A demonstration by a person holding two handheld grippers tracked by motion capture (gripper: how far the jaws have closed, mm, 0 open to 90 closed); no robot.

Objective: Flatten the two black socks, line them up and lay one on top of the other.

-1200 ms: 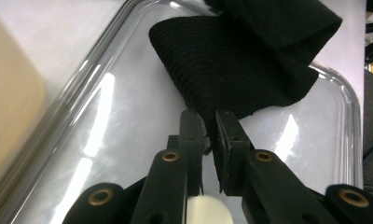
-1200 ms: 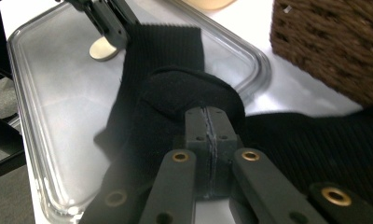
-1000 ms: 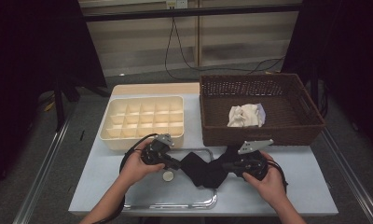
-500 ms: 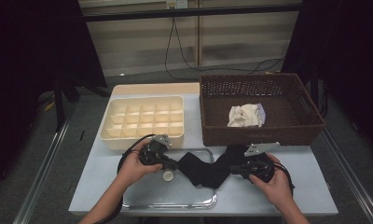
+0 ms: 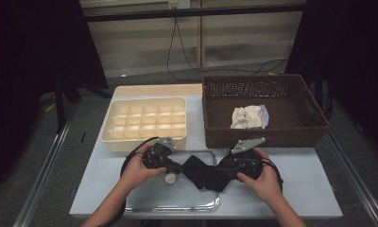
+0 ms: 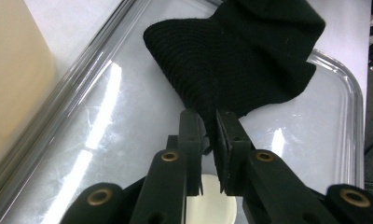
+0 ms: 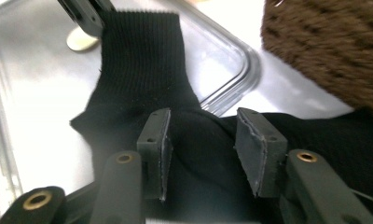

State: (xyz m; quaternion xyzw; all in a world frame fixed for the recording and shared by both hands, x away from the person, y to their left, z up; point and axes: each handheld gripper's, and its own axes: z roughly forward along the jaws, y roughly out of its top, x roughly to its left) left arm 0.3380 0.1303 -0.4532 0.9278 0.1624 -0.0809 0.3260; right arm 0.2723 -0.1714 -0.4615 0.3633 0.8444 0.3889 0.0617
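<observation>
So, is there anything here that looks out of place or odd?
Nothing looks damaged or spilled. The black sock lies crumpled, half over the rim of the clear tray, pinched at its cuff by the left gripper. The right gripper has just been opening, its pads apart with the sock between them. A white cloth sits bunched in the wicker basket.

No legible text, label, brand, number or sign anywhere

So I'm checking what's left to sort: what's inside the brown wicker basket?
Inside the brown wicker basket the high view shows one crumpled white cloth item lying on its floor. Whatever sits under that bundle, or tight against the near wall, is hidden.
</observation>
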